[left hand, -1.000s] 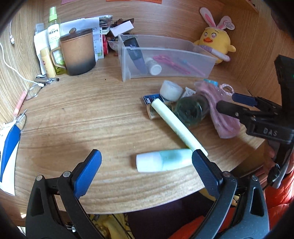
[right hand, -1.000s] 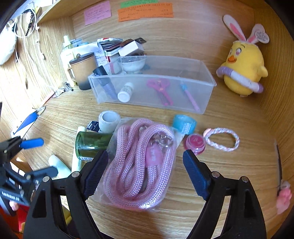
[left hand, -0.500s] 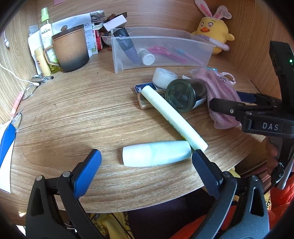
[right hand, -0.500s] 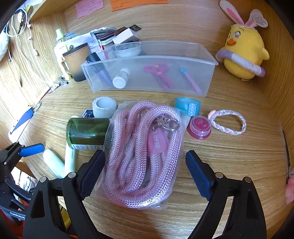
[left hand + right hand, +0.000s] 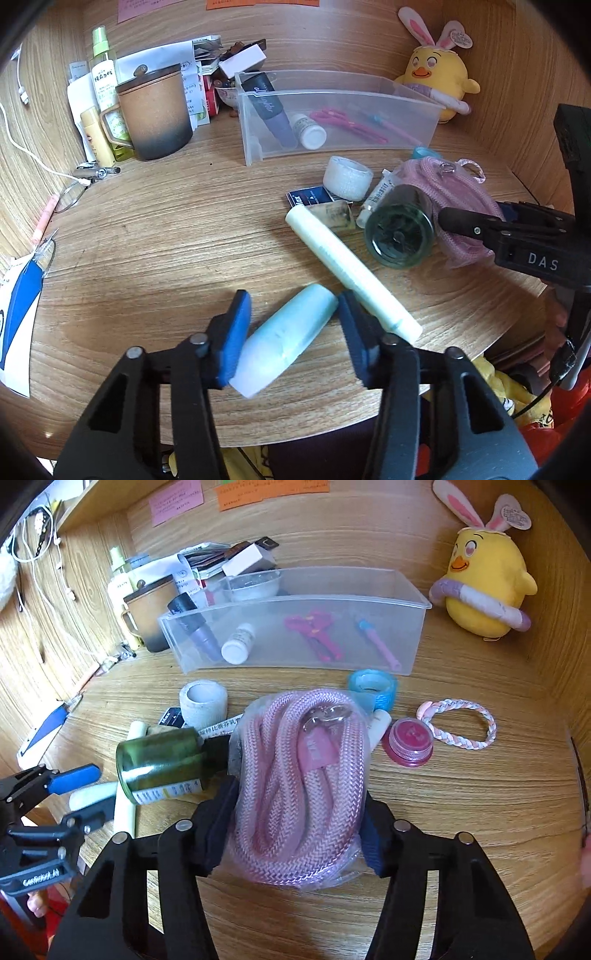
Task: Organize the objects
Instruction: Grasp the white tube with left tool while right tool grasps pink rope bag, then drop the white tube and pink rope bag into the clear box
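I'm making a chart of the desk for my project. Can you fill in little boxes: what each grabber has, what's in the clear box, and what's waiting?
left gripper: closing on the pale blue tube
right gripper: closing on the bagged pink rope
clear bin: dark tube, white bottle, pink scissors, pen
waiting on desk: green jar, white tape roll, pink pot, braided bracelet

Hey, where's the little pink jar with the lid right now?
In the right wrist view, the pink jar sits on the wooden desk, right of the bagged pink rope, touching the braided bracelet, in front of the blue tape roll.
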`<action>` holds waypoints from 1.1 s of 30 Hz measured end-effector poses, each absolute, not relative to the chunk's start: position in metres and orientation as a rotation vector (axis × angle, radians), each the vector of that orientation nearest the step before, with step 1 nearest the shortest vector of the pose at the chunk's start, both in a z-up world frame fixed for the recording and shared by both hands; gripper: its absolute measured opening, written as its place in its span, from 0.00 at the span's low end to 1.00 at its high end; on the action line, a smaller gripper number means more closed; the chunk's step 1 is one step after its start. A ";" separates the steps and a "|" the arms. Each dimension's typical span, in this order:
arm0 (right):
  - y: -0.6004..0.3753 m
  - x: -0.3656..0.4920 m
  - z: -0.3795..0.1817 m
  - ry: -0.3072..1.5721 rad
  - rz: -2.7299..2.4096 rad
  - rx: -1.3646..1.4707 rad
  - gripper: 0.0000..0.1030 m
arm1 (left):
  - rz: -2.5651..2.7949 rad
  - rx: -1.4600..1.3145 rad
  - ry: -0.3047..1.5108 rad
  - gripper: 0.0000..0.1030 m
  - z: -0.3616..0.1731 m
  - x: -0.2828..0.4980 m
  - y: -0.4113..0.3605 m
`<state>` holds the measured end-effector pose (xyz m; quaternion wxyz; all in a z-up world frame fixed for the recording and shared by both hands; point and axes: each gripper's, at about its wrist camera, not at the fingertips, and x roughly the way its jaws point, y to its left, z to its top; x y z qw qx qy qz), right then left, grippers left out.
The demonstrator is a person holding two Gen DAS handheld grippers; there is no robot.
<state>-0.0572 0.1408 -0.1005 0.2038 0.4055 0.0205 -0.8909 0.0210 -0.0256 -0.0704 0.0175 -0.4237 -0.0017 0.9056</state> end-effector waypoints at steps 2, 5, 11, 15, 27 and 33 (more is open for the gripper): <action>0.142 -0.057 -0.099 0.058 -2.493 1.116 0.45 | 2.822 -1.314 -0.008 0.33 -0.071 0.020 -0.027; 0.145 -0.055 -0.096 0.059 -2.502 1.099 0.42 | 2.831 -1.308 -0.016 0.23 -0.071 0.018 -0.031; 0.151 -0.057 -0.093 0.022 -2.512 1.091 0.39 | 2.859 -1.299 -0.037 0.23 -0.070 0.018 -0.039; 0.155 -0.055 -0.084 -0.006 -2.517 1.055 0.25 | 2.899 -1.260 -0.054 0.23 -0.062 0.020 -0.046; 0.153 -0.062 -0.085 0.052 -2.507 1.107 0.37 | 2.980 -1.030 -0.079 0.23 -0.010 0.003 -0.051; 0.143 -0.069 -0.098 0.106 -2.497 1.146 0.57 | 2.987 -0.939 -0.058 0.23 0.008 -0.015 -0.043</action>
